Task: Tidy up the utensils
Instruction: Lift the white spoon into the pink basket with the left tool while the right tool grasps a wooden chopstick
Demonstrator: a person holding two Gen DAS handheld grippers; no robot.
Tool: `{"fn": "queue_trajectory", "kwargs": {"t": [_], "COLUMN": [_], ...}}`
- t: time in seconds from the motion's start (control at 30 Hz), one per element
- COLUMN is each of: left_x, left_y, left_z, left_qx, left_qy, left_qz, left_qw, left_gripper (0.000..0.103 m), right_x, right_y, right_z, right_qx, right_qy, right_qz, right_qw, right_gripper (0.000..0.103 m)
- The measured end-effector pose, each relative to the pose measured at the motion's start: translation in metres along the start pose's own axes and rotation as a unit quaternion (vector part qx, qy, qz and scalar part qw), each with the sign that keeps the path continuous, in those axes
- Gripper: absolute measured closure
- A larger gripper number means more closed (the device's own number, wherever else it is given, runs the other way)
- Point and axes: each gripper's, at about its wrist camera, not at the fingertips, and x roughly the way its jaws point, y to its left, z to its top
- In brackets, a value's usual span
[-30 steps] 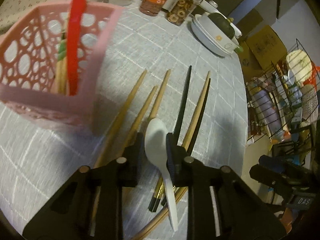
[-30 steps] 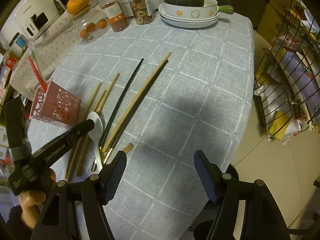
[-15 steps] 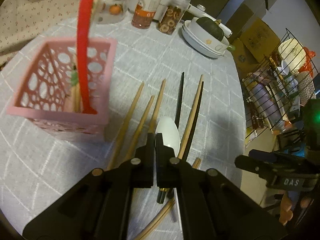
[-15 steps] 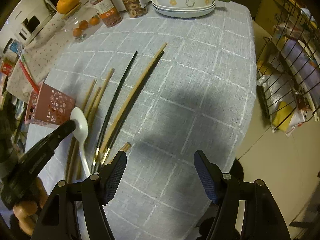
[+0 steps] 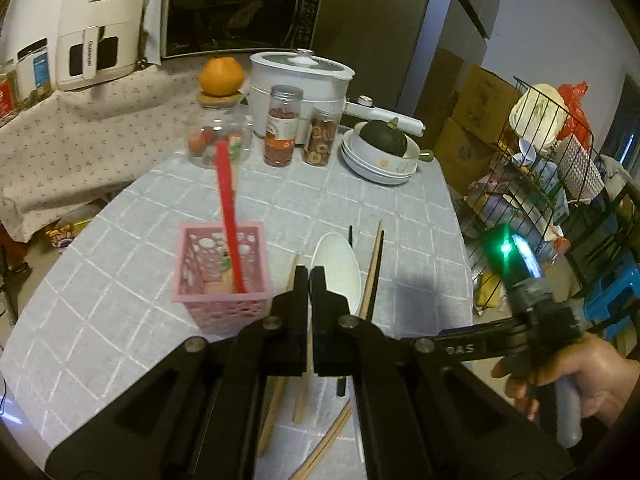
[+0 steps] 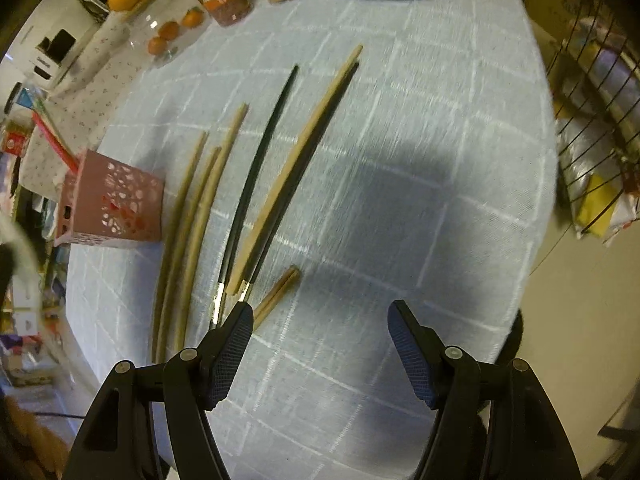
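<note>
Legible text is scarce. On the right gripper's arm [image 5: 476, 344], seen from the left wrist camera, pale letters read "DAS"; the start of the word is hidden behind the left gripper's body. The white air fryer [image 5: 98, 28] carries a line of small print across its top front and a vertical word on its handle, both too small to read. The red-filled jar [image 5: 280, 132] has a printed label that is illegible. The microwave [image 5: 240, 8] shows a faint mark under its door, unreadable.
</note>
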Motion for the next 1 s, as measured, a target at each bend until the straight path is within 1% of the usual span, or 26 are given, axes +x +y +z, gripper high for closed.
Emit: {"fn": "queue_trajectory", "kwargs": {"t": [0.03,0.1,0.13,0.2,0.27,0.33,0.37,0.47,0.5,0.53,0.57,0.6,0.73,0.83,0.93,1.0], "left_x": [-0.001,-0.003,-0.006,-0.009,-0.012,-0.013,-0.014,-0.015,-0.016,-0.017,-0.018,-0.019,-0.025,-0.029,-0.035,-0.039], "left_y": [0.006,0.011,0.012,0.014,0.017,0.019,0.019,0.02,0.021,0.022,0.023,0.024,0.033,0.041,0.048,0.05], "left_z": [0.0,0.0,-0.001,0.0,0.0,0.0,0.0,0.001,0.001,0.001,0.001,0.002,0.006,0.01,0.016,0.02], "left_qx": [-0.005,-0.012,-0.013,-0.015,-0.017,-0.018,-0.018,-0.018,-0.017,-0.017,-0.016,-0.015,-0.022,-0.034,-0.042,-0.037], "left_qy": [0.003,0.005,0.005,0.003,0.002,0.002,0.002,0.001,-0.001,-0.002,-0.004,-0.007,-0.023,-0.038,-0.06,-0.083], "left_qz": [-0.001,-0.003,-0.003,-0.004,-0.006,-0.006,-0.006,-0.003,-0.002,-0.001,0.001,0.003,0.015,0.024,0.04,0.057], "left_qw": [1.0,0.9999,0.9999,0.9999,0.9998,0.9998,0.9998,0.9998,0.9998,0.9999,0.9999,0.9999,0.9994,0.9984,0.9965,0.9942], "left_gripper": [0.102,0.102,0.101,0.102,0.102,0.102,0.101,0.101,0.102,0.101,0.101,0.101,0.101,0.101,0.101,0.101], "right_x": [0.003,0.012,0.018,0.025,0.025,0.028,0.031,0.033,0.034,0.035,0.034,0.034,0.032,0.017,-0.009,-0.031], "right_y": [0.001,0.003,0.004,0.007,0.012,0.019,0.025,0.048,0.054,0.058,0.06,0.061,0.06,0.058,0.059,0.062], "right_z": [0.0,0.002,0.003,0.004,0.005,0.006,0.006,0.003,0.002,0.001,0.001,0.002,0.003,0.005,0.008,0.008], "right_qx": [0.003,0.011,0.016,0.021,0.024,0.021,0.014,-0.038,-0.054,-0.062,-0.066,-0.068,-0.066,-0.066,-0.066,-0.07], "right_qy": [0.004,0.018,0.027,0.034,0.025,0.026,0.029,0.019,0.015,0.012,0.007,0.006,-0.003,-0.024,-0.056,-0.085], "right_qz": [0.002,0.009,0.015,0.01,0.004,0.008,-0.002,-0.061,-0.077,-0.084,-0.079,-0.063,-0.041,-0.027,-0.005,0.011], "right_qw": [1.0,1.0,0.999,0.999,0.999,0.999,0.999,0.997,0.995,0.994,0.995,0.996,0.997,0.997,0.996,0.994], "right_gripper": [0.036,0.051,0.054,0.065,0.065,0.073,0.076,0.076,0.077,0.077,0.084,0.092,0.096,0.098,0.098,0.098]}}
